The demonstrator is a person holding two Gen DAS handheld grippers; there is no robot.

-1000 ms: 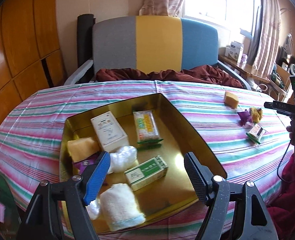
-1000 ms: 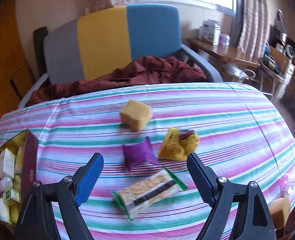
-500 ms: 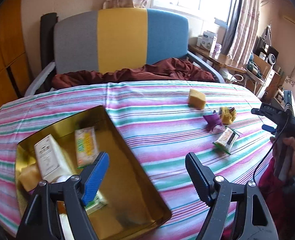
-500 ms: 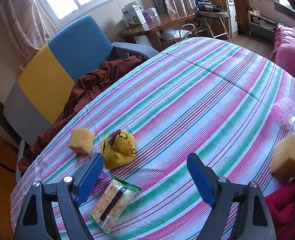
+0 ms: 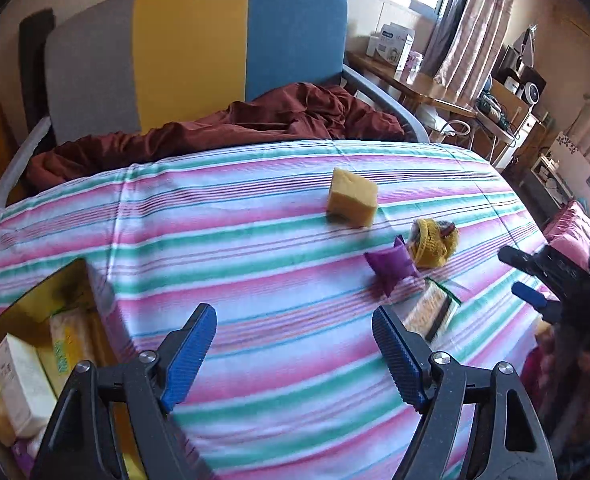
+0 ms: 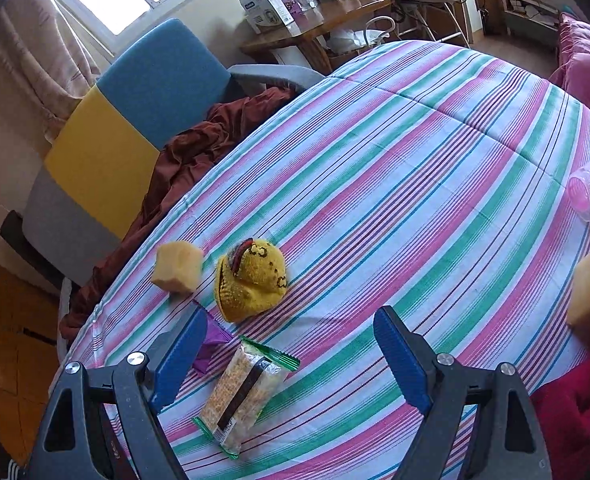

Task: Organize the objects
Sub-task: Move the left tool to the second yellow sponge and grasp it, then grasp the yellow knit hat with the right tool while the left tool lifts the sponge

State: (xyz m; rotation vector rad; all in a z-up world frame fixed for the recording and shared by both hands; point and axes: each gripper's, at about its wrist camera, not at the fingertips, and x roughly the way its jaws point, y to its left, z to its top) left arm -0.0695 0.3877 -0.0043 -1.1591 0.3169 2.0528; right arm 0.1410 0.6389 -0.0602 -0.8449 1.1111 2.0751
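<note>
The left gripper (image 5: 294, 342) is angling downward with its blue-padded jaws standing wide and nothing sitting between them. The right gripper (image 6: 290, 354) is likewise tilting downward, its jaws spreading wide and gripping nothing. In the left wrist view that right gripper (image 5: 529, 278) is showing at the right edge, apparently with a blurred hand (image 5: 567, 364) holding it.
</note>
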